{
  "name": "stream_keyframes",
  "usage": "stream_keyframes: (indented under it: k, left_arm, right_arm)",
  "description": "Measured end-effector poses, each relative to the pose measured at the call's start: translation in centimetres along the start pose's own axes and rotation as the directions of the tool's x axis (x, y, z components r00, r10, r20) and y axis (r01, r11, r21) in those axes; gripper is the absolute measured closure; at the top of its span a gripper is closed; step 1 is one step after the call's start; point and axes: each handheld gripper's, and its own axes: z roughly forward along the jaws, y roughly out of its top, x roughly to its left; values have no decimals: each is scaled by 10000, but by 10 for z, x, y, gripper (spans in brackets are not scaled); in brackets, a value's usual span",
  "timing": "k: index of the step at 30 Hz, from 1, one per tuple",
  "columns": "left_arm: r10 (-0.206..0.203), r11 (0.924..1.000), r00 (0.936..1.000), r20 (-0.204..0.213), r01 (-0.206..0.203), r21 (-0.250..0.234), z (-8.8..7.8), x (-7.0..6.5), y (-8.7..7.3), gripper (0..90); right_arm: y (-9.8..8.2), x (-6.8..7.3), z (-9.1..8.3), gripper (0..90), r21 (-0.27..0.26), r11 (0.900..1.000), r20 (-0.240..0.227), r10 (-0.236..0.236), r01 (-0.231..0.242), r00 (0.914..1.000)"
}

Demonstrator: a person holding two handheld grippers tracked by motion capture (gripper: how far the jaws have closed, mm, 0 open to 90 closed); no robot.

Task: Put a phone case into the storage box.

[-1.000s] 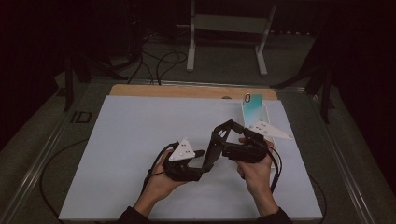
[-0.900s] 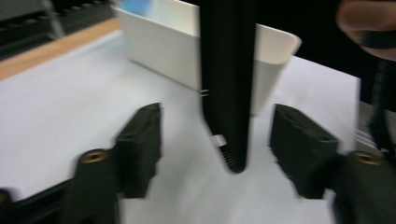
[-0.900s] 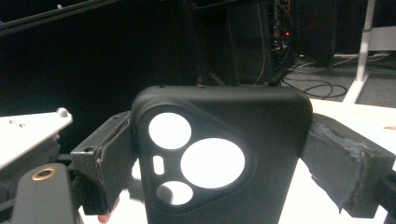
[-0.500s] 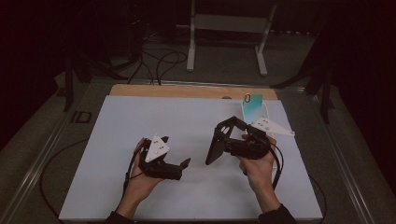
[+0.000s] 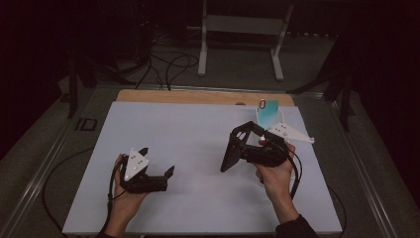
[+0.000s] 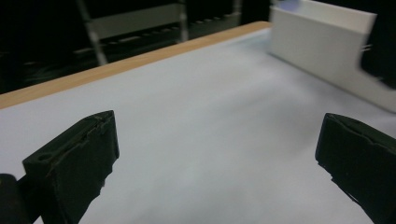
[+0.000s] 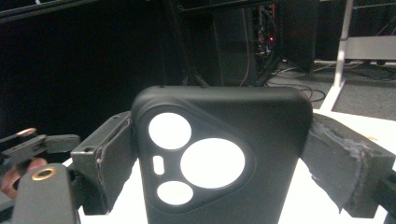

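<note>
we see the left gripper (image 5: 159, 174) low over the white table (image 5: 198, 134), near its front edge, jaws spread wide with nothing between them; they have just been opening. further in, the right gripper (image 5: 237, 148) clamps a black phone case (image 7: 219, 158) by its side edges, with the camera cutouts facing the right gripper view and the bottom of the case cut off. behind it a phone (image 5: 268, 113) with a teal back lies near the far edge, partly hidden.

Black phone case (image 5: 232, 152) between right gripper (image 5: 242, 148) fingers; left gripper (image 5: 159, 166) wide open, well apart.
</note>
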Motion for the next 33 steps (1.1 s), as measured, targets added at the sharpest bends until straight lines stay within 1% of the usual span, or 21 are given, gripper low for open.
stream_keyframes:
  k: [1,2,6,9,11,13,15,16,20,25,30,32,33]
  left_arm:
    - [-225,9997,9996,-143,224,-37,-5,5,-7,0]
    - [-324,9995,9992,-224,324,-38,-8,9,-11,0]
    - [-461,9989,9980,-438,457,-83,-15,18,-24,0]
    - [-512,9986,9978,-412,506,-158,-18,22,-29,0]
    - [-488,9987,9984,-295,483,-182,-20,24,-33,0]
    - [-368,9992,9992,-122,366,-126,-21,27,-38,0]
    - [-326,9995,9994,144,326,-26,-21,29,-42,0]
    - [-260,9996,9996,145,259,62,-20,30,-44,0]
    - [-183,9997,9995,241,180,140,-20,31,-48,0]
    - [-163,9998,9998,76,162,147,-20,33,-49,0]
    - [-293,9996,9995,-98,293,45,-23,37,-51,0]
    - [-290,9996,9994,-164,291,43,-23,38,-51,0]
    - [-296,9996,9994,-181,297,43,-23,38,-51,0]
  right_arm:
    - [0,0,0,140,-20,10000,0,13,-13,10000]
    - [1,-2,0,140,-31,10000,38,45,-45,10000]
    - [2,-4,0,140,-47,10000,126,17,-16,9999]
    - [2,-5,0,140,-67,10000,182,18,-16,9998]
    - [3,-7,0,140,-78,10000,246,34,-32,9997]
    - [4,-7,-1,140,-97,10000,270,-6,8,9996]
    - [5,-7,-1,140,-123,9999,290,-25,29,9996]
    - [6,-8,-2,140,-134,9999,316,-66,70,9995]
    - [10,-11,-3,140,-210,9998,407,-41,50,9992]
    - [13,-16,-4,140,-266,9996,532,-92,107,9985]
    - [19,-23,-3,140,-349,9993,772,-113,140,9969]
    - [19,-24,-3,140,-365,9992,802,-118,147,9967]
    - [21,-25,-3,140,-385,9991,887,-117,152,9960]
